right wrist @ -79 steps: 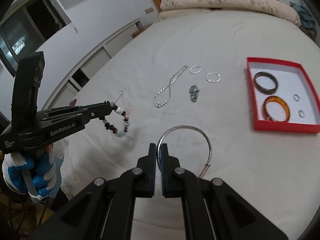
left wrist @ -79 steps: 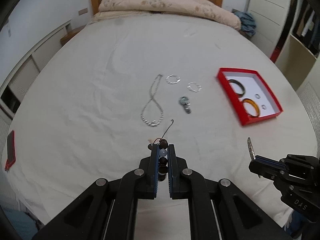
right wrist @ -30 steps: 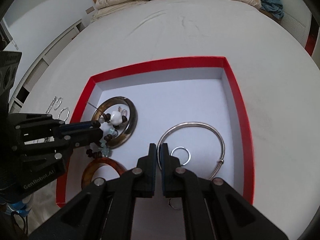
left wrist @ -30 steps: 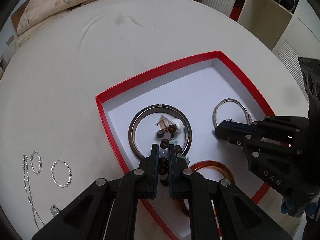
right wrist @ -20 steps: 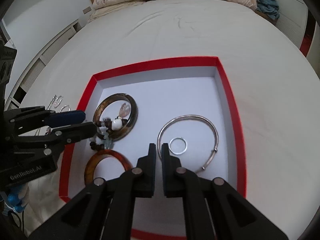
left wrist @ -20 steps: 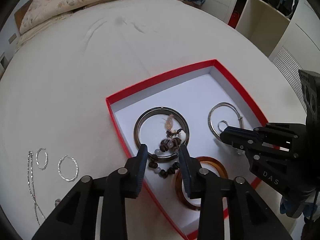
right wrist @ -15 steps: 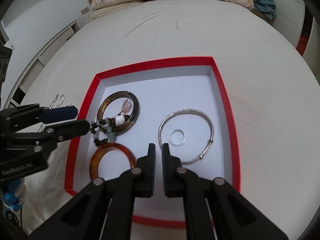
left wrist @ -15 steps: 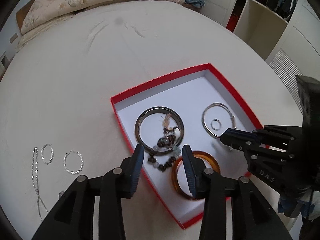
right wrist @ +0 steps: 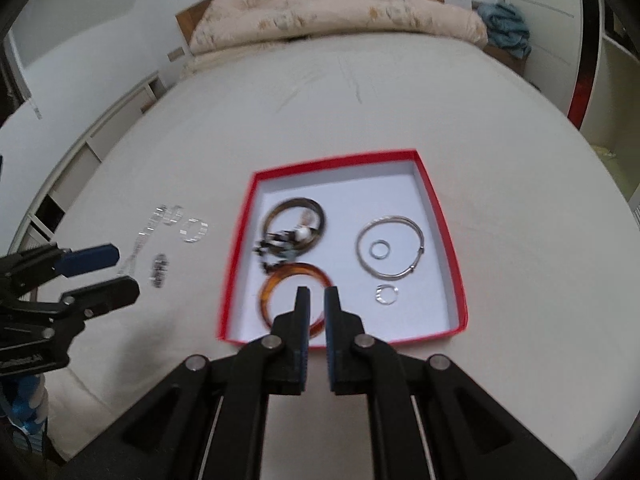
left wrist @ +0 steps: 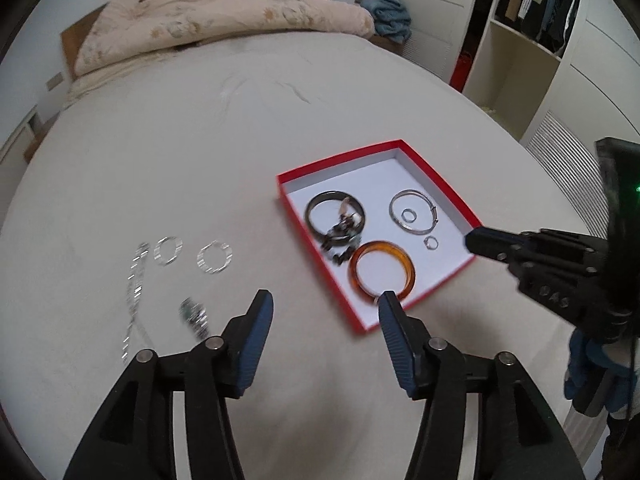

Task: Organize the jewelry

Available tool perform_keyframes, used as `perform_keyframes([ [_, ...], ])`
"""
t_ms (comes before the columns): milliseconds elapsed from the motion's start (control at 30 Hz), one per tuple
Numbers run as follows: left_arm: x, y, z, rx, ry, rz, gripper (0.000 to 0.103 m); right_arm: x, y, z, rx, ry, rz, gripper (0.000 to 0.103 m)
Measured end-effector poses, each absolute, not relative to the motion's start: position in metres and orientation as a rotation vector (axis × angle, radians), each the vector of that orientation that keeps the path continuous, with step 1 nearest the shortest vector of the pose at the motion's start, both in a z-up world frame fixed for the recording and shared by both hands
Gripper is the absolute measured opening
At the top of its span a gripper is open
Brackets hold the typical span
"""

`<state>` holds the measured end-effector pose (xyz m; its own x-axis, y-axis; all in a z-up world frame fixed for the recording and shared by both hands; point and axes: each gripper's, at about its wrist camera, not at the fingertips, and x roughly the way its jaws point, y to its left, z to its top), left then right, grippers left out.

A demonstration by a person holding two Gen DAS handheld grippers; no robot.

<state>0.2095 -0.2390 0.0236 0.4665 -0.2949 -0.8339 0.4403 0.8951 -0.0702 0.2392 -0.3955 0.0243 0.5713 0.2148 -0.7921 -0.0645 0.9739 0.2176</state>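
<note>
A red box (left wrist: pixel 362 324) (right wrist: pixel 344 165) lies on the white bed. Inside lie a dark bangle (left wrist: pixel 314 207) (right wrist: pixel 318 208), a beaded bracelet (left wrist: pixel 343 234) (right wrist: pixel 280 240) over it, an amber bangle (left wrist: pixel 400 258) (right wrist: pixel 266 292), a silver bangle (left wrist: pixel 394 204) (right wrist: pixel 362 254) and two small rings. My left gripper (left wrist: pixel 326 308) (right wrist: pixel 104 272) is open and empty, left of and below the box. My right gripper (right wrist: pixel 316 300) (left wrist: pixel 476 240) is nearly shut and empty, above the box's near edge. Two silver hoop earrings (left wrist: pixel 214 258) (right wrist: pixel 194 230), a chain (left wrist: pixel 134 284) and a small charm (left wrist: pixel 194 316) (right wrist: pixel 158 270) lie left of the box.
A folded quilt (left wrist: pixel 208 28) (right wrist: pixel 332 16) lies at the headboard. A blue cloth (left wrist: pixel 386 14) lies beside it. White wardrobe shelves (left wrist: pixel 520 52) stand at the right. Low cabinets (right wrist: pixel 80 152) run along the bed's left side.
My left gripper let go of the beaded bracelet into the box, opened wide and pulled back left. My right gripper left the silver bangle in the box and drew back.
</note>
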Motion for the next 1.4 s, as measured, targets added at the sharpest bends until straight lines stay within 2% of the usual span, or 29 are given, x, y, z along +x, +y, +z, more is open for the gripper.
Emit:
perform_keyframes([
  [67,0.196,-0.225,0.031,0.146,0.974,-0.438,0.059,0.223,-0.389,0.038,0.169,0.915,0.172,0.010],
  [167,0.179,-0.206,0.036,0.121,0.966,-0.416,0.059,0.206,-0.381,0.053,0.157,0.880,0.169,0.035],
  [433,0.137,-0.157,0.051,0.062,0.924,-0.333,0.060,0.170,-0.360,0.081,0.149,0.815,0.161,0.035],
  [733,0.083,-0.112,0.087,0.037,0.764,-0.208,0.069,0.120,-0.326,0.120,0.134,0.742,0.183,0.036],
  [867,0.054,-0.098,0.101,0.054,0.696,-0.165,0.074,0.097,-0.307,0.133,0.128,0.709,0.202,0.039],
  [1133,0.019,-0.085,0.110,0.089,0.646,-0.136,0.080,0.062,-0.270,0.150,0.096,0.671,0.252,0.040],
  [1400,0.007,-0.078,0.113,0.089,0.623,-0.134,0.080,0.047,-0.256,0.156,0.086,0.655,0.276,0.040],
])
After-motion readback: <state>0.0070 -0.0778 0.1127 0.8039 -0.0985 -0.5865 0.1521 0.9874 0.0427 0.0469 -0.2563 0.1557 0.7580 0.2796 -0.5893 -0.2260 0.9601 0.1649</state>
